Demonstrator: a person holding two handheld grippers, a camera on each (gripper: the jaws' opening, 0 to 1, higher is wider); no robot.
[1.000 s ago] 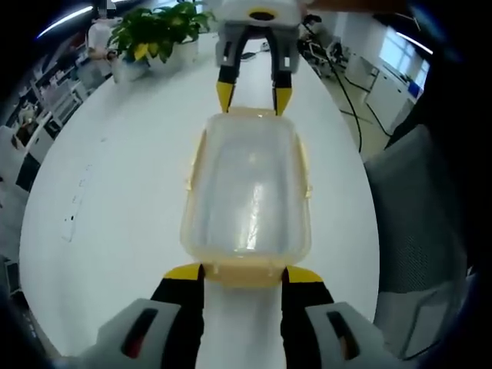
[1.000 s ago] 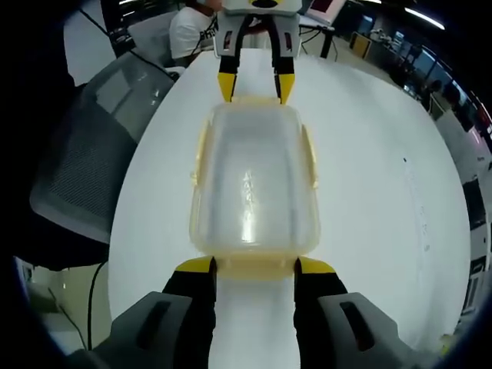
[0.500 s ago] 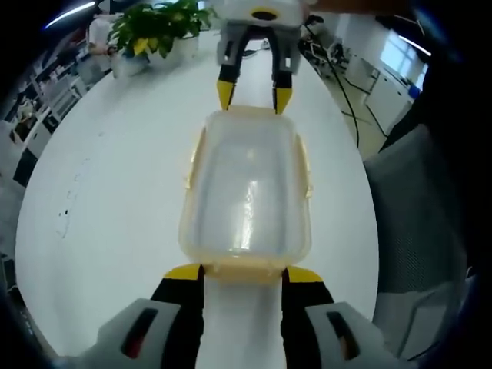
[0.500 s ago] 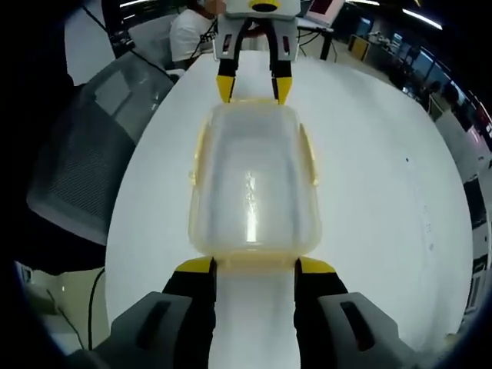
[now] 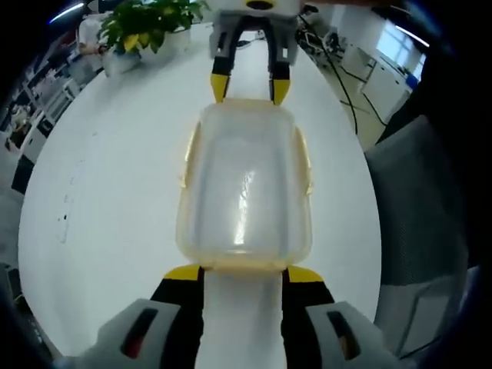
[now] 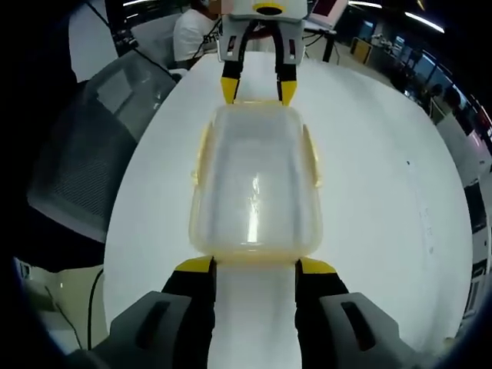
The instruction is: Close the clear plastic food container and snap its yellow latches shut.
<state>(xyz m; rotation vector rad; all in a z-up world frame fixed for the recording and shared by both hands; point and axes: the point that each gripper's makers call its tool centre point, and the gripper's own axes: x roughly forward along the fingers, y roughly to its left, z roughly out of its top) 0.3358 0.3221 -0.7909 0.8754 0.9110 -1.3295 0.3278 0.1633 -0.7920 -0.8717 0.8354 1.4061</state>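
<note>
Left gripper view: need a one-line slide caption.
Clear lidded container on a white table, the left gripper open at its near end and the right gripper open at the far end.

Container (image 5: 244, 188): clear glossy plastic, yellowish rim. Table (image 5: 115, 177): smooth white, slight sheen. Chair back (image 6: 84, 146), frame left: grey mesh fabric.
</note>
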